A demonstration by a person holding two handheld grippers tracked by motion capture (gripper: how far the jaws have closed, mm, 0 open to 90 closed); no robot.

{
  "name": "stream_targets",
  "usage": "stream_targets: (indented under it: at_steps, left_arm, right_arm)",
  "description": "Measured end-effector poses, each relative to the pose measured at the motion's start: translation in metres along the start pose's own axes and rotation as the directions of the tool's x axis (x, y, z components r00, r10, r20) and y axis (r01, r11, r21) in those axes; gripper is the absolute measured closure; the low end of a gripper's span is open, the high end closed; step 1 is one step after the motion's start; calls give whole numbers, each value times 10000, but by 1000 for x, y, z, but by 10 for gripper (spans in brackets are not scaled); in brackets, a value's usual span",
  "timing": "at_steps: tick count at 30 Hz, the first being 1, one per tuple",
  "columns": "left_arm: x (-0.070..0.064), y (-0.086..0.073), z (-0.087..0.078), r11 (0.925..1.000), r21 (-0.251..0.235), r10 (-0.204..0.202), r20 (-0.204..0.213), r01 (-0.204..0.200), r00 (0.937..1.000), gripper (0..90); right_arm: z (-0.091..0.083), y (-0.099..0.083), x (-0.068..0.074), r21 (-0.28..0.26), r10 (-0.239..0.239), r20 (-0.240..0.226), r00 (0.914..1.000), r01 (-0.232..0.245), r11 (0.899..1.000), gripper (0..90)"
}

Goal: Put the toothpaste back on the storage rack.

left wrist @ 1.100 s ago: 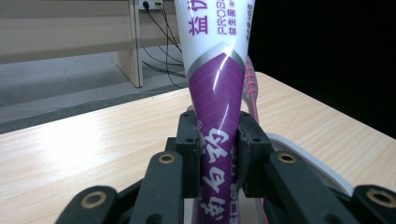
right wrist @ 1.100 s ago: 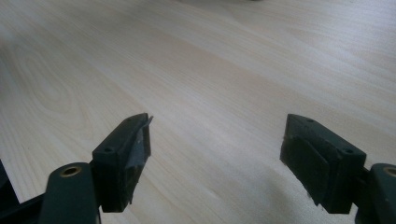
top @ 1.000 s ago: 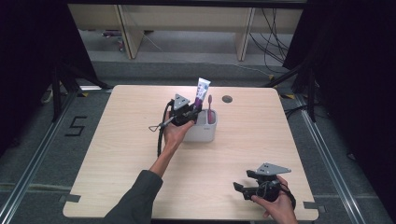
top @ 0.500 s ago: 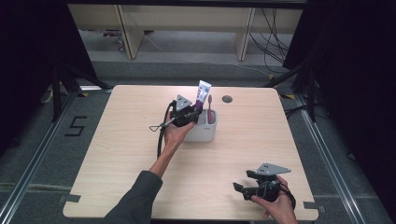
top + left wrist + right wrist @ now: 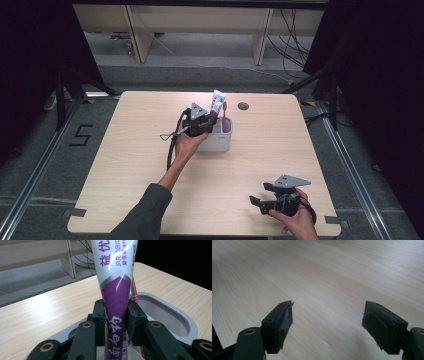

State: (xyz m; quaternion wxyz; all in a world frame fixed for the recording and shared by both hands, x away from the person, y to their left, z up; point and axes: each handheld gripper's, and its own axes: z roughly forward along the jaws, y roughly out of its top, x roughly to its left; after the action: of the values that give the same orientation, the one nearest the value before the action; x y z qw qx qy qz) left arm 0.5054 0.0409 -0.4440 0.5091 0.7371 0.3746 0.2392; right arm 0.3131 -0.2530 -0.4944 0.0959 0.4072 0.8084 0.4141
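Left gripper (image 5: 115, 322): clamped on the toothpaste tube (image 5: 115, 287), jaws pressing its purple lower part from both sides, right above the holder (image 5: 172, 315).
Right gripper (image 5: 328, 322): jaws spread wide over bare counter (image 5: 324, 272), well apart from the holder.
High view: holder (image 5: 220, 142) sits toward the counter's (image 5: 125, 165) far middle; left gripper (image 5: 200, 120) at its top.
Left gripper view: pink toothbrush (image 5: 135, 290) just behind the tube, standing in the holder.
Tube: white above, purple below, printed lettering, upright with its lower end inside the holder.
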Motion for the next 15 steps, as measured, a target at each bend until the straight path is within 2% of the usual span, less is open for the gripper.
stream_targets:
  at_steps: [3, 11, 13, 15]
  left_arm:
    - [-2, 0, 0, 9997, 49, 241, -82, -240, 9997, 699]
    - [-3, 0, -2, 9983, 209, 537, -66, -536, 9985, 635]
    - [-4, 1, -3, 9987, 123, 500, -60, -499, 9987, 625]
    - [-4, 4, -6, 9992, -232, 333, -17, -333, 9994, 603]
  right_arm:
    - [0, 0, 0, 11, 26, -10, 10000, -26, 10000, 249]
    - [1, 0, 0, -10, -7, -2, 10000, 7, 10000, 249]
    - [1, 0, 0, -40, -35, 28, 10000, 35, 10000, 249]
    - [1, 0, 0, -16, 4, -5, 10000, -4, 10000, 249]
